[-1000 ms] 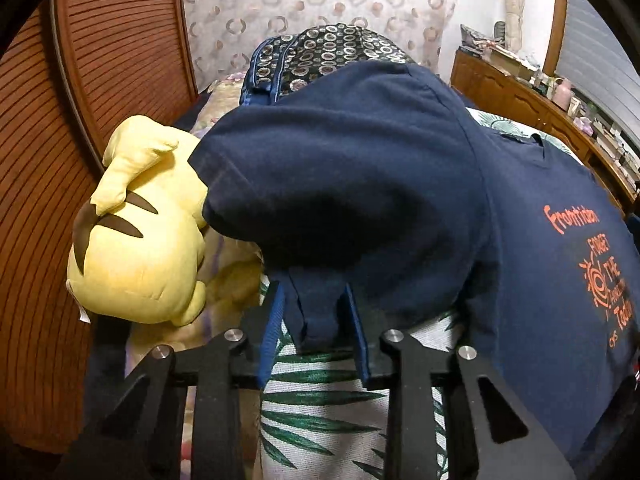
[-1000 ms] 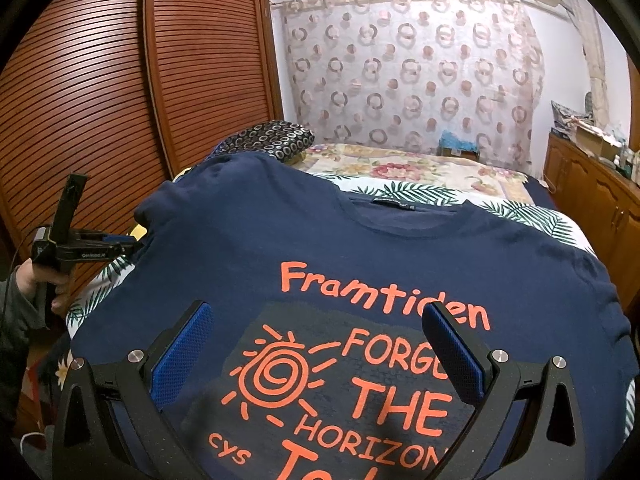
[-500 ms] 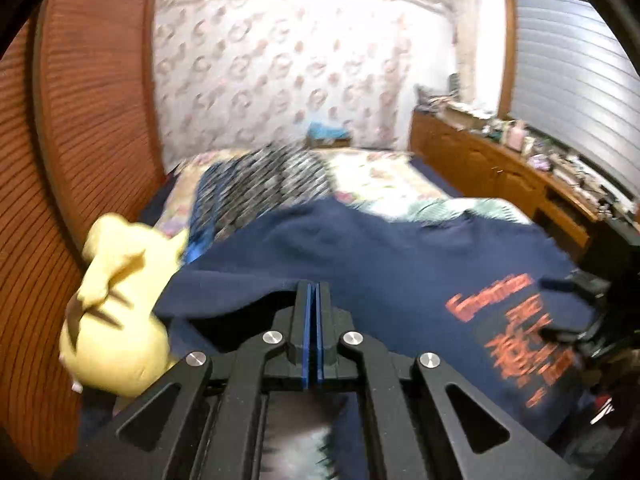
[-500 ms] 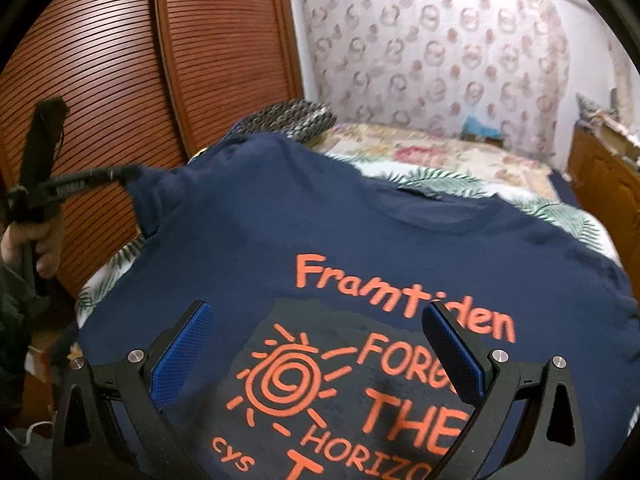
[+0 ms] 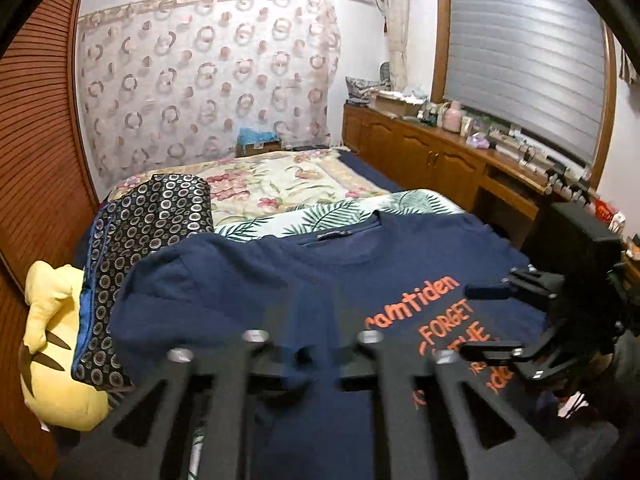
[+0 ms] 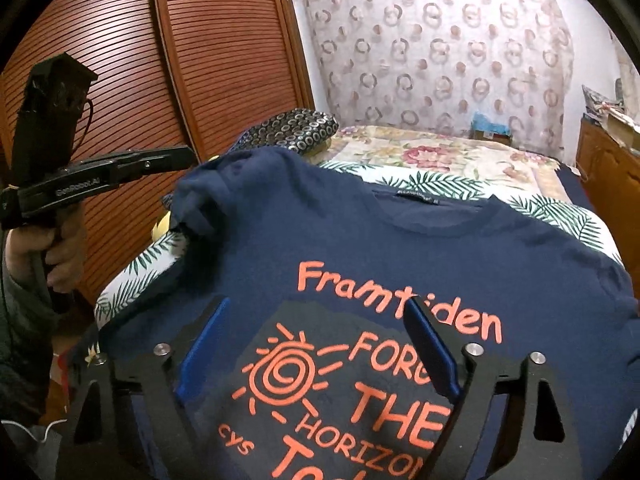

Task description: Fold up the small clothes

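Navy T-shirt (image 6: pixel 400 248) — orange "Framtiden" print and sun face up — spread on the leaf-print bedspread (image 6: pixel 552 210), one sleeve rumpled | left gripper (image 5: pixel 316 354): blurred, fingers apart | right gripper (image 6: pixel 316 344): fingers wide apart above the print

Bed surface: bedding and items resting on it.

The bed (image 5: pixel 420 200) carries a palm-leaf sheet (image 6: pixel 552 208) near its foot and a floral quilt (image 5: pixel 280 180) beyond. A navy T-shirt (image 6: pixel 400 248) lies spread front-up over the sheet. A circle-patterned pillow (image 5: pixel 160 216) and a yellow plush toy (image 5: pixel 60 352) sit along the left edge.
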Demonstrator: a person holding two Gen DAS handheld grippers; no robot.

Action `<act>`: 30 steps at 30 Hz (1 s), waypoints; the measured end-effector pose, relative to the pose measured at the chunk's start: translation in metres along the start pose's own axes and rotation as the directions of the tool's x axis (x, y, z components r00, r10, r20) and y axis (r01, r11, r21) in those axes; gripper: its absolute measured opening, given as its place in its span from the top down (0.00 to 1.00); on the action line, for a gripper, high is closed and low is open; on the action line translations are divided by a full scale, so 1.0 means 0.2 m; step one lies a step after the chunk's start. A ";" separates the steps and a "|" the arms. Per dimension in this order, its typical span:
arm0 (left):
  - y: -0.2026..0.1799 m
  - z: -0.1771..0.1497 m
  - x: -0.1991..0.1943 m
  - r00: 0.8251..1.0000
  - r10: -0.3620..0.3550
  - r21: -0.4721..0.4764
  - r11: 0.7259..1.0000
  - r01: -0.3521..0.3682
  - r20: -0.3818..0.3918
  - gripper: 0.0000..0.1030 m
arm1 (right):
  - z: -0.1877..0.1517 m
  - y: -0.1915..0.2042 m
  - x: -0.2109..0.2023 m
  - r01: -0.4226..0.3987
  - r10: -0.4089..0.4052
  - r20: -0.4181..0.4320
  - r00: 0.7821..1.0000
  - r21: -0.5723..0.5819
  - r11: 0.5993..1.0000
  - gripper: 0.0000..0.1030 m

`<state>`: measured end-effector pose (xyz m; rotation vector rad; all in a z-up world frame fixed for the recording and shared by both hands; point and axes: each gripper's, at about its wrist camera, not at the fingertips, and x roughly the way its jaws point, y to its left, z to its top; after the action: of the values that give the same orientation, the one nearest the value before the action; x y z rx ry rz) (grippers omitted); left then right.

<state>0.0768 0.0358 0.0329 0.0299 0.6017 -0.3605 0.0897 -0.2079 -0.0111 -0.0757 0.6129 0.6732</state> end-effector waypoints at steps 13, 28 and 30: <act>0.25 -0.16 -0.28 0.977 0.178 -0.127 0.978 -0.163 0.119 0.24 | 0.16 0.12 0.11 -0.075 0.072 -0.034 0.997 -0.112 0.991 0.35; 0.51 -0.39 -0.45 0.941 0.319 -0.229 0.930 -0.289 0.108 0.24 | 0.36 0.49 0.52 -0.268 0.247 -0.105 0.963 -0.323 0.908 0.37; 0.52 -0.40 -0.46 0.940 0.323 -0.234 0.927 -0.292 0.108 0.24 | 0.36 0.52 0.58 -0.267 0.236 -0.128 0.963 -0.358 0.895 0.37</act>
<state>-0.0026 0.1746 0.0102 -0.1081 0.4789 0.0111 0.1341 -0.0423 -0.0017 -0.3860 0.5708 1.0395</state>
